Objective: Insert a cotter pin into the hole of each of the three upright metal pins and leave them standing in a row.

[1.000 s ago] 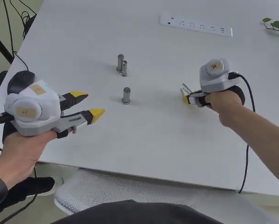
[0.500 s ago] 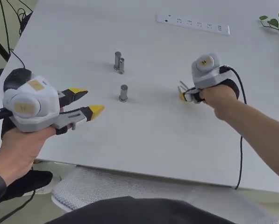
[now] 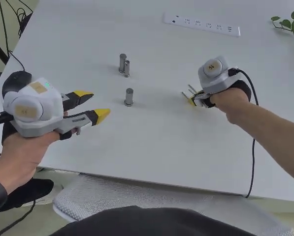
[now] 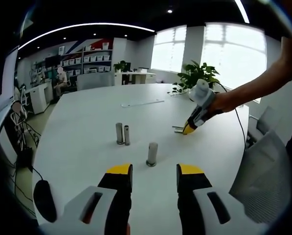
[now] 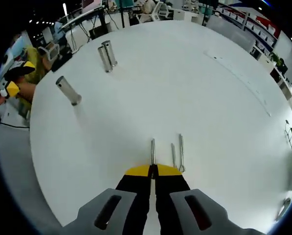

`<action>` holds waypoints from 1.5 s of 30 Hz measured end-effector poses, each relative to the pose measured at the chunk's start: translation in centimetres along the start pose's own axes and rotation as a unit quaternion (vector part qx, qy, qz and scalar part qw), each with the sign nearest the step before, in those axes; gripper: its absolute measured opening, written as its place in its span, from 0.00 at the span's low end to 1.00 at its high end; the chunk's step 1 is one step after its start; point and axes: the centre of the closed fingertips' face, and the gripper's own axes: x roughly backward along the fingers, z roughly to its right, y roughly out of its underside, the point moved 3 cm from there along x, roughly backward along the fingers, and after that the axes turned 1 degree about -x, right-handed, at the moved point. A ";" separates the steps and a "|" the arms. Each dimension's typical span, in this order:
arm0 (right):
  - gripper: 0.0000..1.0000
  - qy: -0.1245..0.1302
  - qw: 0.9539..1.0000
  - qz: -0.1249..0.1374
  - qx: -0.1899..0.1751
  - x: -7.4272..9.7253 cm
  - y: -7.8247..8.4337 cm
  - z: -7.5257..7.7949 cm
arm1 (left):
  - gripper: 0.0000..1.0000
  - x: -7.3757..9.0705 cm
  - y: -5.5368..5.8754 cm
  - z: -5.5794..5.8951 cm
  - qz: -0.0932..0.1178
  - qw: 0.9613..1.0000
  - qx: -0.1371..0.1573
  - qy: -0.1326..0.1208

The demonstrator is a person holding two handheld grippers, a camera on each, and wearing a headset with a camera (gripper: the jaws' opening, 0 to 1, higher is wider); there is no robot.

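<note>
Three upright metal pins (image 3: 127, 68) standing on a broad, matte white table (image 3: 151, 142). As landmark, the lone pin (image 3: 129, 97): just behind it, the other two as a close pair, almost touching.

Around the table, seen from the left gripper view: a bright open office with tall windows (image 4: 224, 44), stocked shelves (image 4: 92, 56), a potted plant (image 4: 199, 76) past the far edge and a curved strip of ceiling light.

Left of the lone pin and nearer the person, the left gripper (image 3: 92, 104), held above the table with its yellow-tipped jaws apart on nothing. In its own view, the tips frame the lone pin from well short of it.

Right of the lone pin, well apart from it, the right gripper (image 3: 191, 98), low at the table, jaws pressed together on the end of one cotter pin (image 5: 153, 149). From the right gripper view, two loose cotter pins (image 5: 177, 152) lying flat just beside the clamped one; from the head view, mere thin slivers at the jaw tips.

Far behind the lone pin, a white power strip (image 3: 201, 24). Far left of it, a black mouse (image 3: 14, 81), partly hidden by the left gripper's body. Trailing from the right gripper over the near edge, a black cable (image 3: 252, 147). Below that edge, a grey mesh chair (image 3: 137, 204).
</note>
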 end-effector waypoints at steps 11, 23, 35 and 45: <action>0.01 -0.019 1.000 0.012 0.002 0.5 0.3 -0.9 | 0.35 -0.4 -1.1 0.3 0.008 1.000 -0.008 -0.003; 0.00 -0.025 0.999 0.019 0.022 0.9 0.4 -1.5 | 0.35 -1.5 -1.8 1.1 0.004 1.000 -0.019 0.015; 0.01 -0.016 0.999 0.032 0.038 1.9 0.1 -1.7 | 0.34 -3.0 -3.1 2.2 0.007 0.999 -0.028 0.041; 0.01 -0.011 0.998 0.042 0.049 3.0 -0.1 -1.7 | 0.34 -4.0 -3.7 3.3 0.009 0.998 -0.033 0.059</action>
